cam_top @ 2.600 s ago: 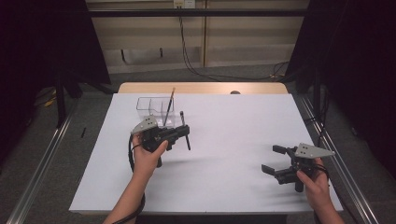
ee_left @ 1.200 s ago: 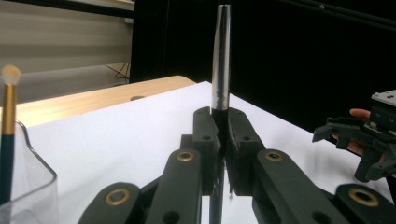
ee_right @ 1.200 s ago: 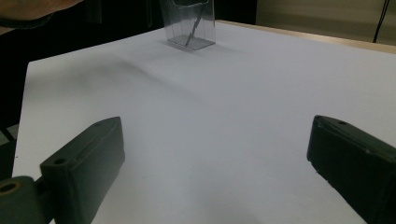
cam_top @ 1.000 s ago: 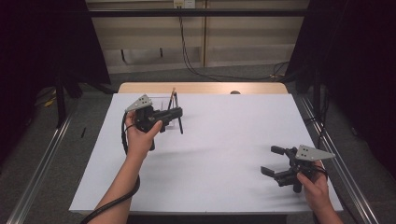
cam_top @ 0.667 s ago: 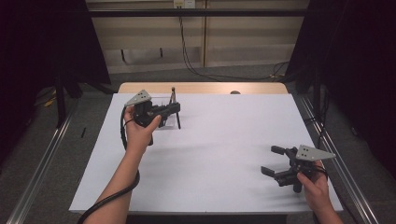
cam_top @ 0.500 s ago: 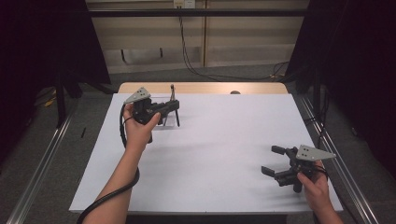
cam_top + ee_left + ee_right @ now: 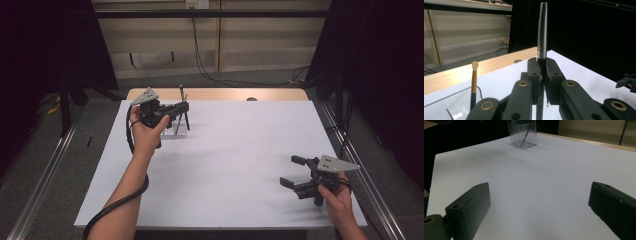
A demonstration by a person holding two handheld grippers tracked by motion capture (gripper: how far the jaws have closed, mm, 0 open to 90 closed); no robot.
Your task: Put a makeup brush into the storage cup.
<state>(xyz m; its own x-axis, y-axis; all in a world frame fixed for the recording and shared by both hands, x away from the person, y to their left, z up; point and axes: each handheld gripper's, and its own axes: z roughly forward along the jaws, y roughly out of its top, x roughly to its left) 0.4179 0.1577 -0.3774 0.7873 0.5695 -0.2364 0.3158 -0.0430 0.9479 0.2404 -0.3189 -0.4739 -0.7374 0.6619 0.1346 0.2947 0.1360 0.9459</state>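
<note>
My left gripper (image 7: 184, 106) is raised at the table's far left, shut on a dark makeup brush (image 7: 181, 92) held upright. In the left gripper view the brush's silver ferrule (image 7: 542, 32) rises above the closed jaws of the left gripper (image 7: 542, 67). Just below stands a clear plastic container (image 7: 174, 130) holding a gold-handled brush (image 7: 474, 77) with a pale tip. My right gripper (image 7: 290, 171) rests low near the front right, open, nothing between its jaws. From the right gripper (image 7: 540, 195), the container (image 7: 522, 133) shows far off.
A white sheet (image 7: 240, 150) covers the table, with a wooden strip (image 7: 220, 94) bare along the far edge. Dark curtains hang at both sides, and cables run across the floor behind the table. The right gripper (image 7: 627, 83) appears small at the edge of the left gripper view.
My left gripper has carried the dark brush away from me, from beside the container to above it. The right gripper has stayed put.
</note>
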